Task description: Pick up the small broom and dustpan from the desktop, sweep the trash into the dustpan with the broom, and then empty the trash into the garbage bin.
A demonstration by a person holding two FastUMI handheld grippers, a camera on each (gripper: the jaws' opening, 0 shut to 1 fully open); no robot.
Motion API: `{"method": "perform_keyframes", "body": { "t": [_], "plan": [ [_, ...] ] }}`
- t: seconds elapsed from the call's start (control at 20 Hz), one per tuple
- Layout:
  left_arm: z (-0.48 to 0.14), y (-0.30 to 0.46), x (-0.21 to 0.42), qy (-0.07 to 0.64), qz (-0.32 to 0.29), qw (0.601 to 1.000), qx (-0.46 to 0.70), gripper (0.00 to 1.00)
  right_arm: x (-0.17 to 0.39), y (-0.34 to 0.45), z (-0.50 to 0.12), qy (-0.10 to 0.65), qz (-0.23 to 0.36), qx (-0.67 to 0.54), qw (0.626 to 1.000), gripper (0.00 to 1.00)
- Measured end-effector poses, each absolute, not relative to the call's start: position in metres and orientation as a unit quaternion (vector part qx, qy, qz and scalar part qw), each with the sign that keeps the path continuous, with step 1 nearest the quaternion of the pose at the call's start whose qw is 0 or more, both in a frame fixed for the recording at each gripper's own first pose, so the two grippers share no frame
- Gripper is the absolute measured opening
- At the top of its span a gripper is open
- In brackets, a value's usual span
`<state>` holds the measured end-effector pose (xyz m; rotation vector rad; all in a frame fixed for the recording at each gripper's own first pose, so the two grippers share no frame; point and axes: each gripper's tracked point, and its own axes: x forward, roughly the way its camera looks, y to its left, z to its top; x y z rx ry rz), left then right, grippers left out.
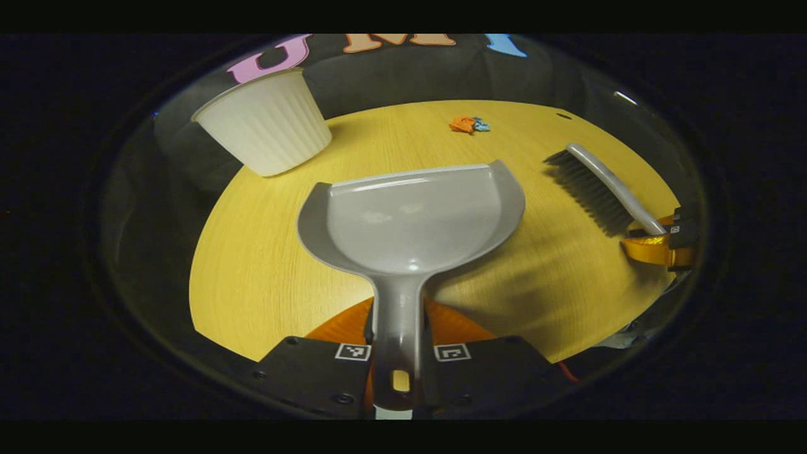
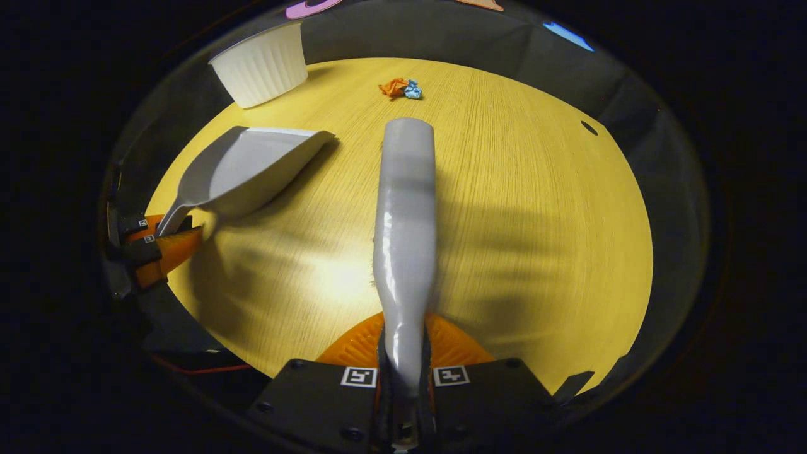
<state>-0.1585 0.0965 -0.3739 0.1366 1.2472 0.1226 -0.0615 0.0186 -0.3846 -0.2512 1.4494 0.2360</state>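
- On the tabletop, near its far edge, sits the trash: a crumpled orange scrap touching a blue one, well apart from both tools.
- The left tongs are clamped narrow on the grey dustpan, both fingers pressing its handle, the pan's open lip pointing away toward the trash.
- The right tongs are closed tight on the small broom, gripping it at the handle, with the bristles facing down under the grey back.
- At far left stands the white ribbed garbage bin, at the tabletop's back corner.
- Both tools look like light, stiff plastic, and smooth, so a handle could twist in the grip; holding low on the handle seems right.
- The paper scraps look featherlight and will likely skitter, so soft bristle strokes toward the pan lip are called for.
- Sweeping not yet begun, by my reading.
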Motion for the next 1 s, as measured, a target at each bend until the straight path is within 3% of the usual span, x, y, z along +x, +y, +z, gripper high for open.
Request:
{"method": "perform_keyframes", "body": {
  "t": [0.15, 0.45, 0.55, 0.65, 1.0],
  "plan": [
    [-0.36, 0.095, -0.139, 0.569, 0.017, 0.82, 0.06, 0.22, -0.037, 0.009, -0.37, 0.649, 0.104, -0.111, 0.746, 0.18],
    [-0.346, 0.115, -0.093, 0.56, -0.029, 0.817, 0.134, 0.21, 0.066, -0.005, -0.344, 0.609, 0.083, -0.14, 0.777, 0.18],
    [-0.357, 0.121, -0.077, 0.564, -0.036, 0.811, 0.149, 0.22, 0.092, -0.011, -0.337, 0.607, 0.081, -0.16, 0.774, 0.14],
    [-0.368, 0.122, -0.063, 0.567, -0.046, 0.807, 0.156, 0.21, 0.12, -0.014, -0.337, 0.605, 0.072, -0.181, 0.772, 0.17],
    [-0.384, 0.127, -0.055, 0.586, -0.087, 0.787, 0.174, 0.23, 0.169, 0.005, -0.372, 0.642, 0.095, -0.239, 0.722, 0.17]
  ]
}}
